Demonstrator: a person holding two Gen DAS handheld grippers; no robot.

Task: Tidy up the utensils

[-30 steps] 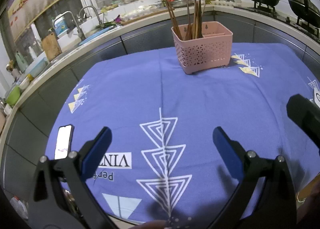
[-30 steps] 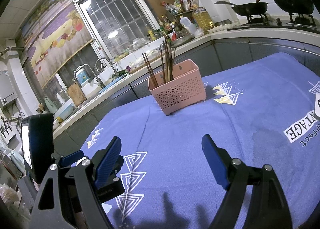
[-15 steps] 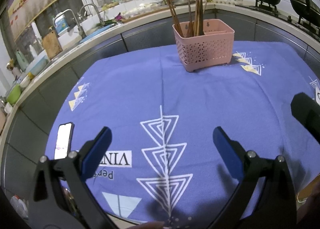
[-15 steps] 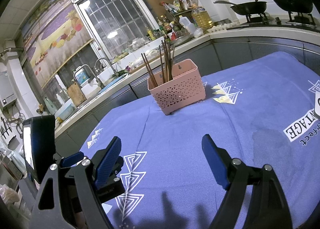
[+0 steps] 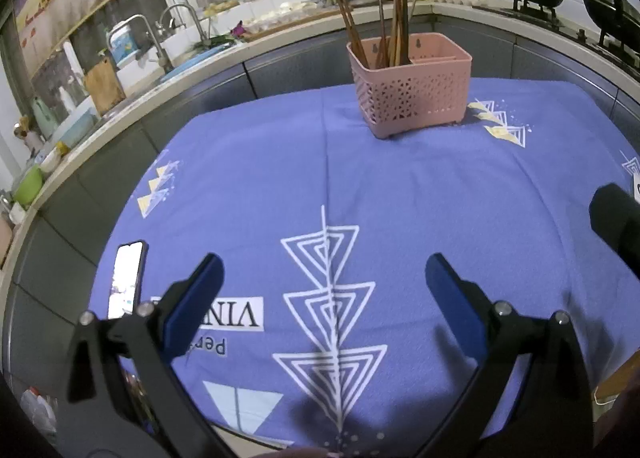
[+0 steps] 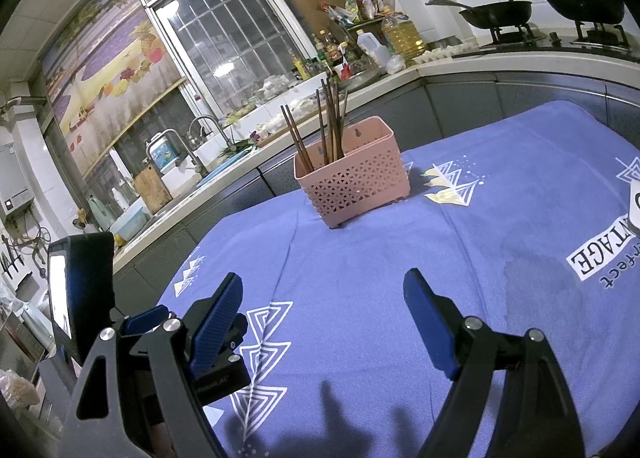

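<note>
You are holding the left gripper (image 5: pixel 322 278) low over the near part of the blue cloth (image 5: pixel 400 186), its fingers (image 5: pixel 198 292) pointing forward toward the far edge and spread wide with nothing between them. You are holding the right gripper (image 6: pixel 324 306) at a similar height over the cloth, tilted a little so the scene leans; its blue pads (image 6: pixel 428 318) are also standing wide apart and gripping nothing. Neither gripper is touching the cloth as far as the views are showing. The pink basket (image 5: pixel 412 98) is sitting upright at the far end of the cloth, well apart from both grippers, close to the grey counter front (image 5: pixel 280 70). The chopsticks (image 5: pixel 394 30) are standing in the basket's left compartment, leaning at slightly different angles with tips up; the right compartment's contents cannot be told. In the left view a phone (image 5: pixel 126 278) is lying flat on the cloth's left edge, just beside the left finger, screen lit. In the right view the left gripper's body is showing at the lower left, near the right gripper's left finger, with a lit screen (image 6: pixel 60 290) mounted on it. Pans (image 6: pixel 500 14) are resting on the stove (image 6: pixel 560 38) at the far right.
</note>
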